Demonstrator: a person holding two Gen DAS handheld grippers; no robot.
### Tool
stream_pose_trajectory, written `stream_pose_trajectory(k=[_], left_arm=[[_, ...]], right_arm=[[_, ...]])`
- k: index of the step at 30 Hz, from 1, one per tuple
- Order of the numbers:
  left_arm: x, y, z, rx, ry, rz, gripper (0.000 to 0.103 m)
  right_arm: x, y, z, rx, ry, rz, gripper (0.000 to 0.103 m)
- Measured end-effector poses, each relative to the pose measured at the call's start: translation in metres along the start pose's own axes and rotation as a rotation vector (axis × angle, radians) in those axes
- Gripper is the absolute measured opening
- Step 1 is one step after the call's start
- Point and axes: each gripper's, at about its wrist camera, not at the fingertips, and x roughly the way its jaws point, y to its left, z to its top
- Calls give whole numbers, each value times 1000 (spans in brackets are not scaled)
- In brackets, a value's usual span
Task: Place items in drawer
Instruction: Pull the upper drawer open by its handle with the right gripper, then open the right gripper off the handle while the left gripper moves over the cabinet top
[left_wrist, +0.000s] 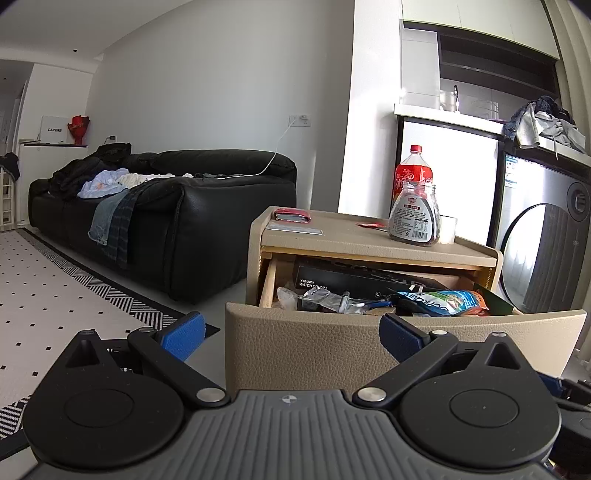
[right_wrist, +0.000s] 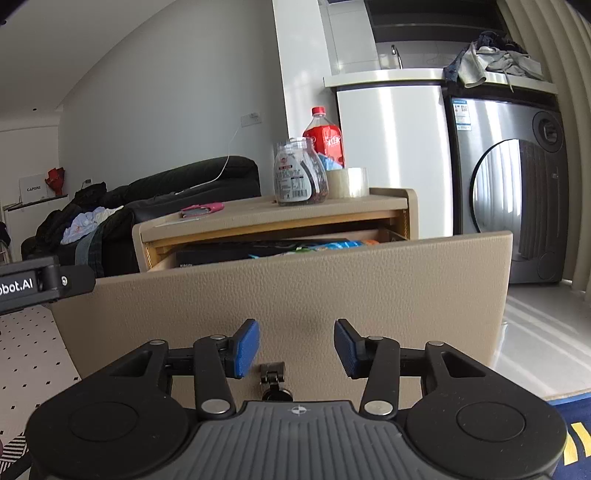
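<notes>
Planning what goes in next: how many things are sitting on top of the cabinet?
6: jar, red bottle, tape roll, pink case, flat card, red packet. Others may hide behind them.

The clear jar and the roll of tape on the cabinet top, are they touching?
Cannot tell. In the right wrist view the jar and the tape roll meet edge to edge with no gap, but one may simply stand behind the other.

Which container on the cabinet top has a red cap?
The tall soda bottle with the red label, behind the clear jar, which shows no red cap.
</notes>
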Motion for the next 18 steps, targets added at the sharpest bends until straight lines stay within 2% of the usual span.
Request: stream_pose_trajectory(k=[6, 10, 18], left_arm=[[13, 1, 19, 30, -35, -11, 103], [25, 0, 37, 53, -60, -27, 103], [50, -9, 63, 65, -75, -72, 103]], right_arm=[[-6, -11, 24, 22, -103, -6, 66], [-3, -14, 35, 10, -147, 0, 68], [12, -12, 44, -22, -163, 5, 70]])
